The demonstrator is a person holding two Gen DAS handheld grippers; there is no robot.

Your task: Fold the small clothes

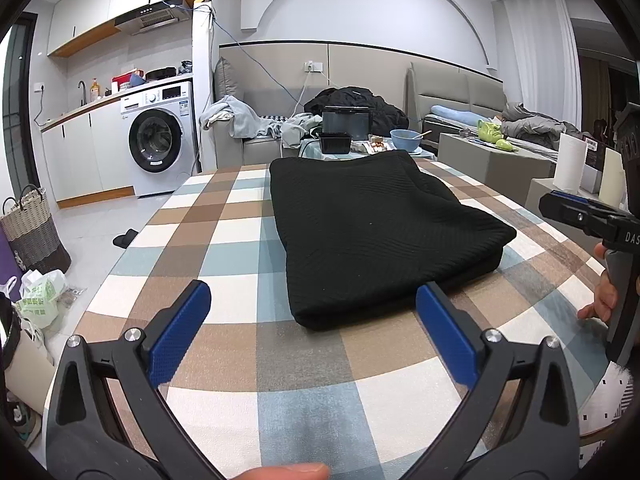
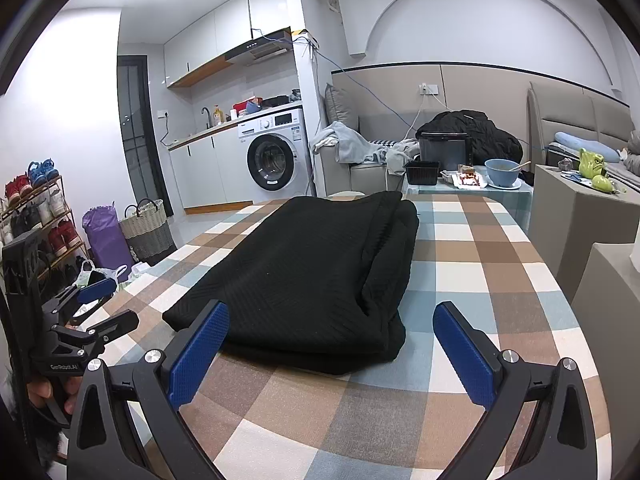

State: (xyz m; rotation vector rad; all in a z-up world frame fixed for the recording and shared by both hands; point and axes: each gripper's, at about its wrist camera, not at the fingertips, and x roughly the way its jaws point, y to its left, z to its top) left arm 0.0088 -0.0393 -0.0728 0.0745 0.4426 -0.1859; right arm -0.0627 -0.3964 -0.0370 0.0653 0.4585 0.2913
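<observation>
we see folded black ribbed knit garment [image 1: 384,236] lying flat on checked brown-blue-white tablecloth [image 1: 224,232] | our left gripper [image 1: 313,334] spread wide, empty, near garment's front edge | our right gripper [image 2: 331,350] likewise wide, holding nothing

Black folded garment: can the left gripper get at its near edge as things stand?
Probably yes. The left gripper is open, the black folded garment lies just ahead on the checked tablecloth, and nothing sits between them.

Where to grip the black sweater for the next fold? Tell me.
Grip the near edge of the black sweater, one corner per gripper, coming in low from the front. It lies flat, lengthwise away from both open grippers, with stacked layers exposed there.
</observation>
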